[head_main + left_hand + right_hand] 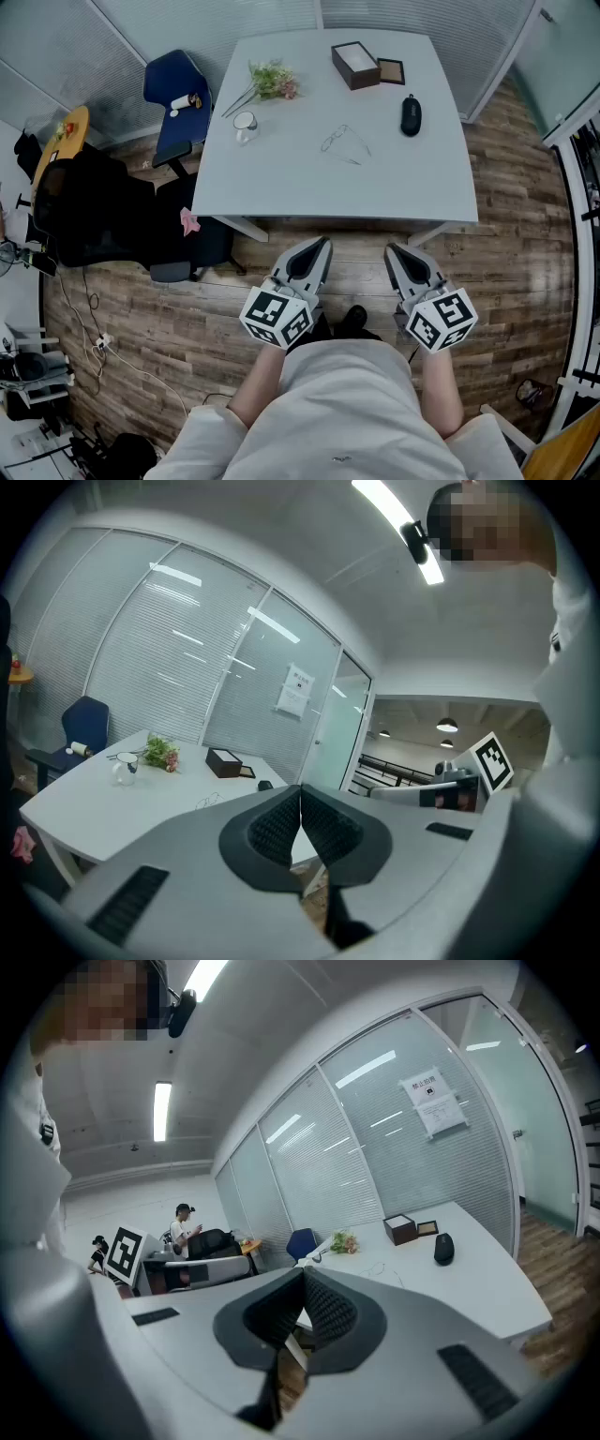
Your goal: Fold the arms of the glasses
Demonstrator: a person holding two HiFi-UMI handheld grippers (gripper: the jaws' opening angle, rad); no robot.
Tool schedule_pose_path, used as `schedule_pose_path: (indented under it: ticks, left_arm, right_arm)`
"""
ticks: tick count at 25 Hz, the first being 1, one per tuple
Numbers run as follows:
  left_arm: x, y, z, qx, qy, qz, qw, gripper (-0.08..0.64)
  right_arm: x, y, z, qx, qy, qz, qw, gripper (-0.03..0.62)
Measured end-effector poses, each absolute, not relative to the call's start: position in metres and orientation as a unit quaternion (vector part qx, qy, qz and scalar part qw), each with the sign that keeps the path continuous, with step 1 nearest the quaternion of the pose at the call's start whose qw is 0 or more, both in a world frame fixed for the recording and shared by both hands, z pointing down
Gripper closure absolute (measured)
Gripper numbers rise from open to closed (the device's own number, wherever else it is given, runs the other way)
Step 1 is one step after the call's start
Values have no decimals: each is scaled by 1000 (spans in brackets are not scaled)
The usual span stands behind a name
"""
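Observation:
The thin-framed glasses point(343, 143) lie with arms spread in the middle of the white table point(281, 178); they also show as a faint outline in the left gripper view point(206, 801) and the right gripper view point(386, 1267). My left gripper point(323, 242) and right gripper point(387, 249) are held side by side over the wooden floor, short of the table's near edge. Both are shut with nothing between the pads. The left gripper's tips point(300, 787) and the right gripper's tips point(302, 1271) point toward the table from a distance.
On the table are a dark box point(355, 65), a small framed item point(391, 70), a black mouse point(411, 115), a flower sprig point(272, 81) and a glass cup point(245, 124). A blue chair point(176, 103) and a black chair point(103, 220) stand left of the table. Glass walls surround it.

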State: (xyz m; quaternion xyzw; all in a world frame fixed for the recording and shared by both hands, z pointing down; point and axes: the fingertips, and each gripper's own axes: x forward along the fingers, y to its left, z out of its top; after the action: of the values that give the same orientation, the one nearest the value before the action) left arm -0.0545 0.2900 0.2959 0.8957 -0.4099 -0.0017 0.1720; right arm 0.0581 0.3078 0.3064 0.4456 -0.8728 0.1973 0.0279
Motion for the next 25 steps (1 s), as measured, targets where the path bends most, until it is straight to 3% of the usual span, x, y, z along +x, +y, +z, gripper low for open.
schedule_pose_path:
  ticks: [25]
  left_arm:
    - [-41,307,302,892,-420,15,169,540]
  right_arm:
    - [91,332,314,441,-870,220,8,583]
